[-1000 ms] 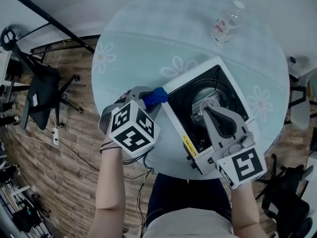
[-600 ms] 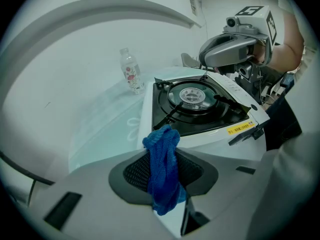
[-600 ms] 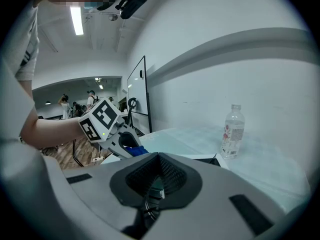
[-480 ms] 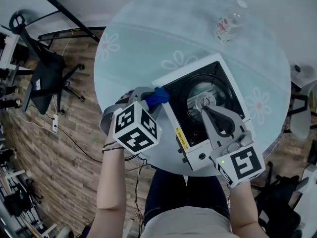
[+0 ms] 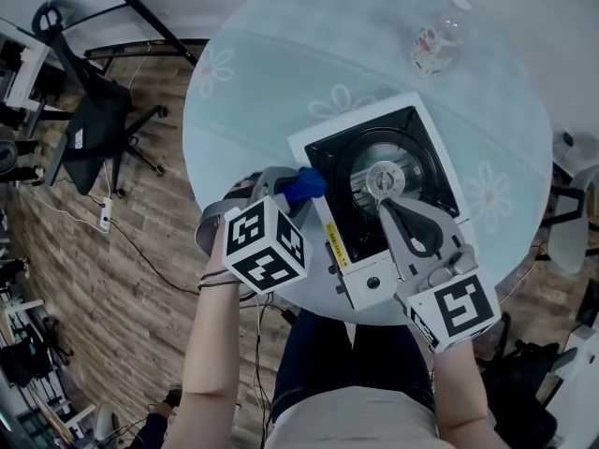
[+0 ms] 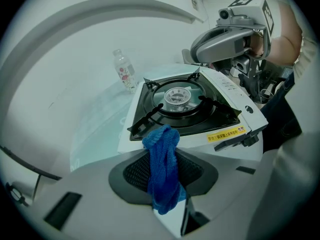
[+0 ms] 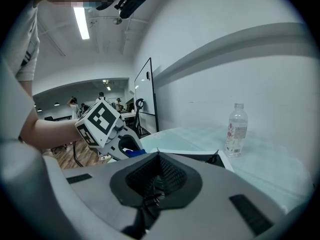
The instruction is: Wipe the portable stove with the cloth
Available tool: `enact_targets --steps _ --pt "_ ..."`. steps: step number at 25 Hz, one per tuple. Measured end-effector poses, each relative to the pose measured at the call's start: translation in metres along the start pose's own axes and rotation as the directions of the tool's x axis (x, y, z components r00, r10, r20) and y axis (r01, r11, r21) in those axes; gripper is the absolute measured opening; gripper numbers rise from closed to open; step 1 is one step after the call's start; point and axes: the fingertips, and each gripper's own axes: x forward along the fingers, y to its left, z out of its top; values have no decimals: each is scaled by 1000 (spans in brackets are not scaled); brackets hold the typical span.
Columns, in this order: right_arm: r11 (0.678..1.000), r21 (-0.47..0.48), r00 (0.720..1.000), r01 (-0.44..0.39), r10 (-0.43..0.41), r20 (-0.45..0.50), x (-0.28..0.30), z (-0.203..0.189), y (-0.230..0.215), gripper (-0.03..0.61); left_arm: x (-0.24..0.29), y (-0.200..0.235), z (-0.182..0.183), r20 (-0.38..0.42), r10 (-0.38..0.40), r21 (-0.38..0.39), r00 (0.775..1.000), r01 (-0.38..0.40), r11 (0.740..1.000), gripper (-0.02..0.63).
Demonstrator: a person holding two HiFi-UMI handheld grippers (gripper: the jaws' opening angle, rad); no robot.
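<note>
while left tongs pinch cloth at stove edge, wiping looks barely begun; right tongs closed, empty, over burner; whole top left.

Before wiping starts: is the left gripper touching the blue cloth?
Touching. In the left gripper view, the left gripper has its jaws closed on the blue cloth, which sticks out toward the portable stove.
</note>
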Motion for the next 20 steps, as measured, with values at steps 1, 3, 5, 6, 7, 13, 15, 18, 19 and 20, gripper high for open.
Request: enact_targets --steps 1,3,5,6,7,13,15,18,19,20 --pt "1000 -2 1000 -6 6 0 -2 -1 1 21 0 -3 0 -3 3 -1 1000 -3 1000 134" --pt "1000 -7 1000 -16 16 -1 -6 -2 1 21 -1 -8 0 -12 11 -1 1000 -11 1000 133" --pt "1000 -12 1000 -24 24 -2 -11 -4 1 21 -2 -13 1 -23 20 3 1000 -20 1000 133" --pt "1000 -14 1000 -28 28 -3 -14 -5 1 21 -3 -16 1 -27 25 4 999 -25 1000 135" --pt "999 -16 999 -32 32 -3 -16 -7 1 21 -3 -19 1 -31 30 4 999 -30 1000 133" --pt "998 -34 998 -57 57 -5 -31 -14 2 21 -7 -33 1 -52 65 -6 997 -65 998 133" --pt "997 -41 998 -66 65 -5 -36 -15 2 21 -7 -37 1 -62 76 -4 995 -76 997 133" --pt "996 -47 997 -78 78 -7 -42 -19 3 21 -8 -42 1 -75 101 -5 992 -102 995 133" --pt "995 -49 997 -83 83 -8 -44 -21 4 21 -8 -44 1 -78 111 -8 991 -112 994 133" --pt "995 -51 996 -89 89 -9 -45 -23 5 21 -8 -45 1 -82 120 -10 989 -121 993 133"
